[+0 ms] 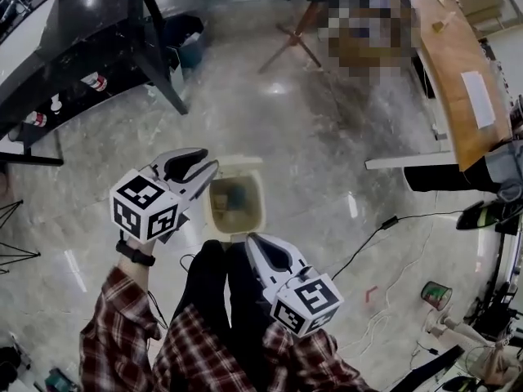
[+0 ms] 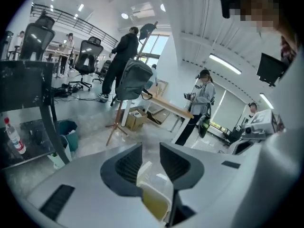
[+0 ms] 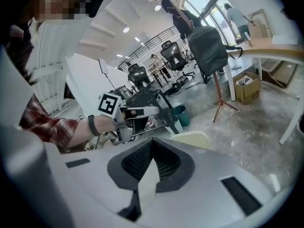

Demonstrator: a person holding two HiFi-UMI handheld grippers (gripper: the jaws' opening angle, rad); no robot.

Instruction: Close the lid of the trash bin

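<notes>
As I look down from the head view, I count two desks, two grippers, one trash bin with one lid, three bottles and one cable. Far left, the dark desk (image 1: 90,15) runs along the top-left, and the three small bottles (image 1: 95,81) lie below its near edge. Off that desk's near right corner, over the floor (image 1: 327,137), the left gripper (image 1: 209,159) hangs at the top-left corner of the trash bin (image 1: 261,207). In the left gripper view this left gripper (image 2: 151,146) is released, jaws parted, with the cream bin (image 2: 156,198) showing through the gap; I cannot tell whether they touch it. The bin stands open on the floor between the two desks, well apart from both, and its lid (image 1: 239,163) is raised at the far rim. My operator's legs (image 1: 214,284) come right up to the bin's near edge, so room is tight there, while bare floor lies open beyond the lid. The right gripper (image 1: 252,239) sits just at the bin's near right corner; in its own view the right gripper (image 3: 150,141) is clenched, tips meeting on nothing, the lid (image 3: 190,139) just past them. Further right the cable (image 1: 384,227) trails toward the near end of the wooden desk (image 1: 453,64).
</notes>
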